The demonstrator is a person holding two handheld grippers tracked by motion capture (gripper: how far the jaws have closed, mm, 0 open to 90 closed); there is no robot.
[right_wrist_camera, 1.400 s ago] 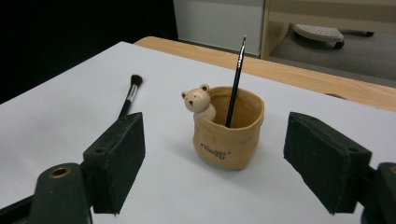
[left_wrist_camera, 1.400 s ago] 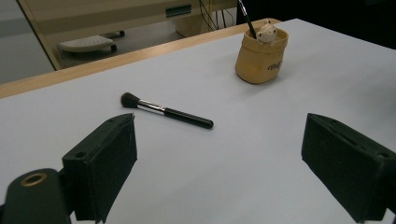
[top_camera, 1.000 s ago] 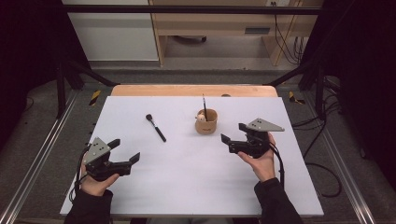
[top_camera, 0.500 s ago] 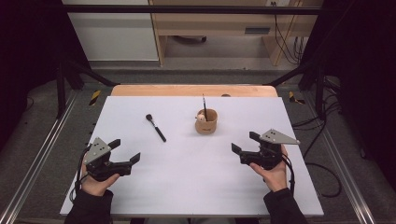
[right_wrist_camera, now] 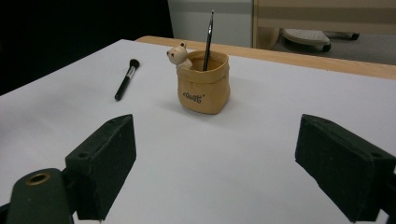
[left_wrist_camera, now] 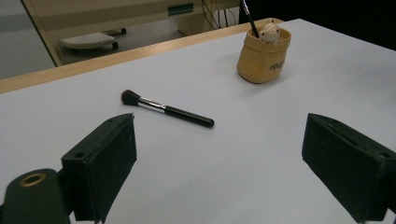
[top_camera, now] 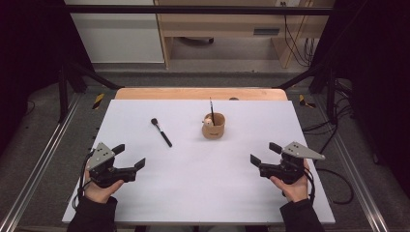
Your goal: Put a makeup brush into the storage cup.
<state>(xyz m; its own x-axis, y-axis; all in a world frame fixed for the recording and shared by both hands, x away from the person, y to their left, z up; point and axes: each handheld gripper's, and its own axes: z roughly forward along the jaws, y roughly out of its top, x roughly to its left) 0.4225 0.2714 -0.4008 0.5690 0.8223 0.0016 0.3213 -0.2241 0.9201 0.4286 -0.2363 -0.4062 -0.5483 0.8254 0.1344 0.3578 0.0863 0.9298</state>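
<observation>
A tan bag-shaped holder with a small bear figure on its rim stands upright at the table's middle back. One thin black brush stands inside it. To its left a black makeup brush lies flat on the white table, bristles toward the back. My left gripper hovers open near the front left corner. Near the front right, my right gripper is open too. Neither holds anything.
The white tabletop has a wooden strip along its far edge. Metal frame rails run down both sides. Cables trail on the floor at the right. A wooden bench stands beyond the table.
My right gripper has pulled back from beside the holder toward the front right of the table. The left gripper has stayed where it was.
</observation>
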